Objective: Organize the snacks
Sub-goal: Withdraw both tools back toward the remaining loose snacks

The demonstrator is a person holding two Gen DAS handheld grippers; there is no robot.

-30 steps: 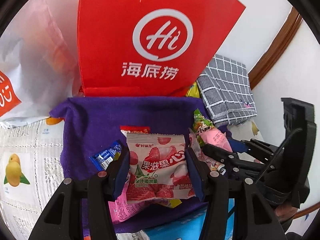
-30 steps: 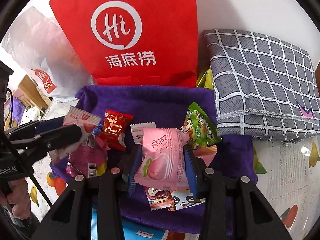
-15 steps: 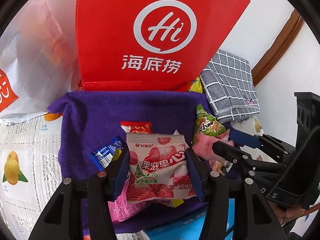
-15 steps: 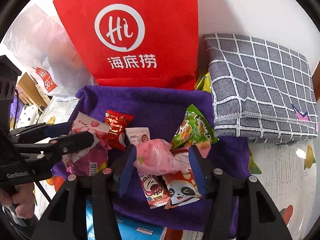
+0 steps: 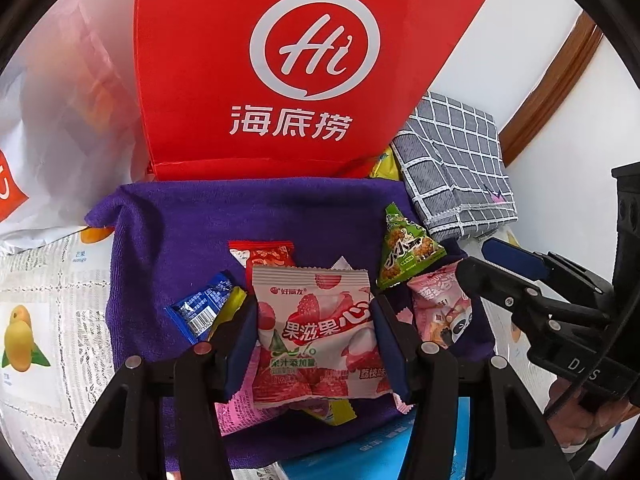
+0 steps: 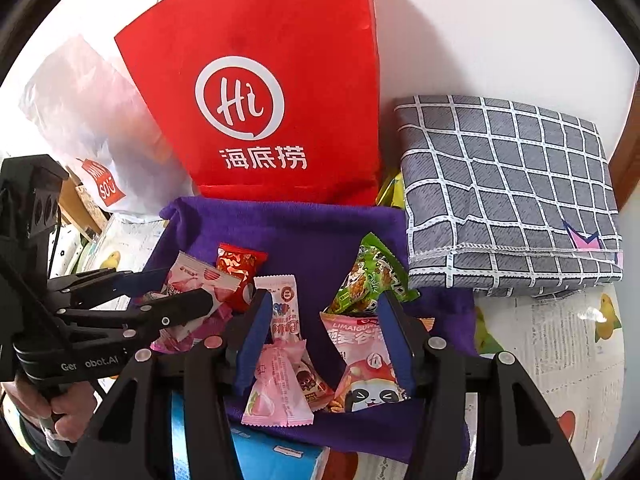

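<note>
Left tool (image 5: 314, 334) has the strawberry jelly packet (image 5: 318, 332) pinched by its side edges, centre-low in the left wrist view, hanging over the purple towel (image 5: 192, 232). It looks like a light, puffy foil pouch: soft, slick, likely to crumple or slide, so a grip across the sealed edges seems the safer bet than squeezing the belly.

Over on the right wrist view, the right tool (image 6: 320, 334) has just been opening, and its jaws now stand spread. The pink peach packet (image 6: 276, 384) lies loose on the towel at lower centre, near the left pad but not clamped. Beside it sits the panda snack pouch (image 6: 368, 364), and the green snack bag (image 6: 370, 280) leans just above. A small red wrapper (image 6: 238, 270) lies further up-left.

Behind everything, the red paper bag (image 6: 260, 100) stands upright, with a grey checked cloth (image 6: 508, 196) to its right. These little wrappers all look featherweight and crinkly; pinch a flat seam, not the air-filled middle.
</note>
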